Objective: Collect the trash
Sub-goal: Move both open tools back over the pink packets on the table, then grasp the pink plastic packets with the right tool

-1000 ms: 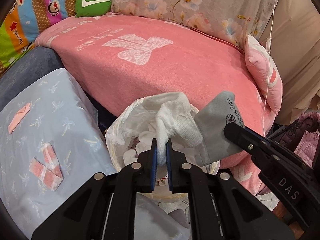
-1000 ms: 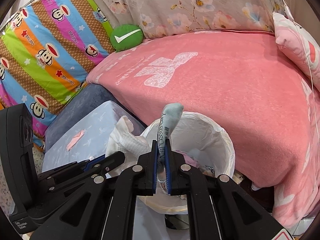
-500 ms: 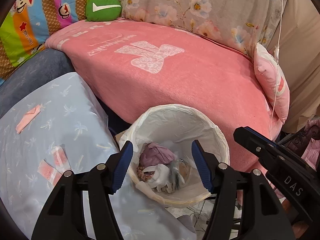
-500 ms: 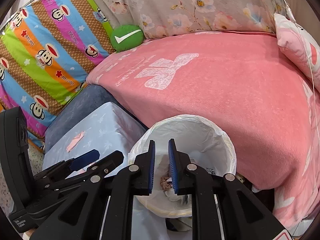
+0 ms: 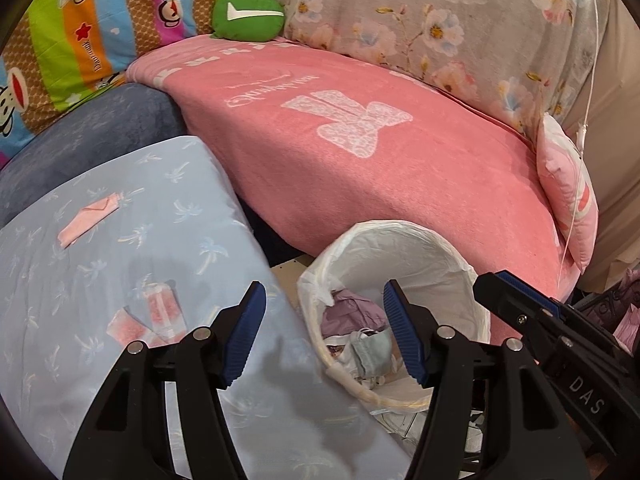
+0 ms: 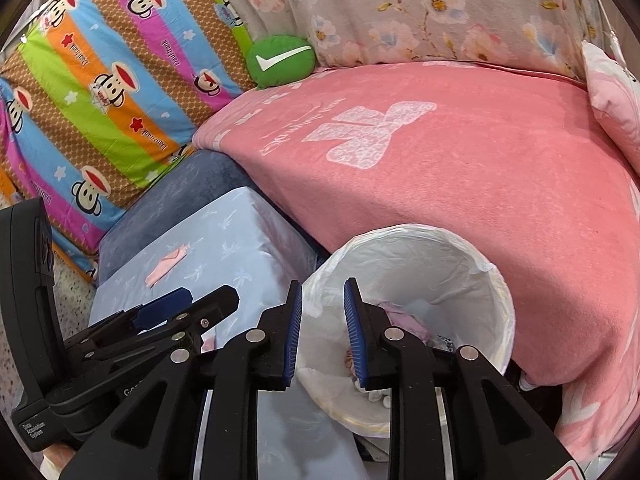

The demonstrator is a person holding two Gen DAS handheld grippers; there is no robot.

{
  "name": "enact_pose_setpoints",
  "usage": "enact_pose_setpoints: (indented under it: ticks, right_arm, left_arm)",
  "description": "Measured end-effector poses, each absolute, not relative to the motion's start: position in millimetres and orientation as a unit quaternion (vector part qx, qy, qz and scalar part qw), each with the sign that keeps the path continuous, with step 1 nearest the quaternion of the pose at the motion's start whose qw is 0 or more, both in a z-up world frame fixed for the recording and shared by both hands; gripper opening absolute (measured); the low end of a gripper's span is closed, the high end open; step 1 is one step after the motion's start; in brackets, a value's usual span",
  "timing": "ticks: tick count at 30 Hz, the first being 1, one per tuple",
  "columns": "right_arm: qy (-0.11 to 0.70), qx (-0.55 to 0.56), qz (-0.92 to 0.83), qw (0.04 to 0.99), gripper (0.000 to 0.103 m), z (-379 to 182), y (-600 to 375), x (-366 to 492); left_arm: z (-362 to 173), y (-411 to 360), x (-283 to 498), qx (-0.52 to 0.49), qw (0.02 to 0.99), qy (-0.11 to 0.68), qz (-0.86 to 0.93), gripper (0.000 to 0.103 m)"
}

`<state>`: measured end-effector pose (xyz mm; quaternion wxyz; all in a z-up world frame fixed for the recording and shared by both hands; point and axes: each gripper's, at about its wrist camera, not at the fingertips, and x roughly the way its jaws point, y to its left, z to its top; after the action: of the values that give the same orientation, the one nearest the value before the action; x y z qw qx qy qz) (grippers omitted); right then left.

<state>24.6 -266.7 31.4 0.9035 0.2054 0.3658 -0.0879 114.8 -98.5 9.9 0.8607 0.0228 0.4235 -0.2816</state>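
Note:
A bin lined with a white bag [image 5: 404, 240] [image 6: 472, 280] stands on the floor between the pink bed and a light blue table. Crumpled trash [image 5: 360, 332] lies inside it, with a grey sock on top. My left gripper [image 5: 324, 332] is open and empty, over the bin's left rim and the table edge. My right gripper [image 6: 320, 328] is open and empty, just above the bin's left rim. A pink wrapper [image 5: 90, 220] [image 6: 168, 266] and two pink-and-white wrappers [image 5: 148, 316] lie on the table.
The light blue table [image 5: 192, 216] is at left, with a dark blue cushion [image 5: 80, 132] behind it. The pink bed [image 5: 400, 168] fills the back, with a green pillow [image 5: 248, 14] and a pink pillow [image 5: 568, 188] on it.
Both grippers opened and dropped the white sock and the grey sock into the bin. My left gripper then swung left toward the table and opened wider.

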Motion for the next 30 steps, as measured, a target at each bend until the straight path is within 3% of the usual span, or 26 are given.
enact_pose_setpoints:
  ticks: [12, 19, 30]
  right_arm:
    - [0.413, 0.175, -0.035, 0.893, 0.036, 2.1, -199.9, 57.2]
    - [0.456, 0.153, 0.013, 0.877, 0.05, -37.2, -144.6, 84.3]
    - [0.512, 0.13, 0.047, 0.848, 0.051, -95.5, -84.6, 126.2]
  left_arm:
    - [-5.9, -33.7, 139.0, -0.007, 0.872, 0.438, -0.217, 0.066]
    - [-21.2, 17.1, 151.6, -0.023, 0.877, 0.451, -0.161, 0.072]
    - [-48.4, 86.3, 160.8, -0.041, 0.871, 0.479, -0.1, 0.072]
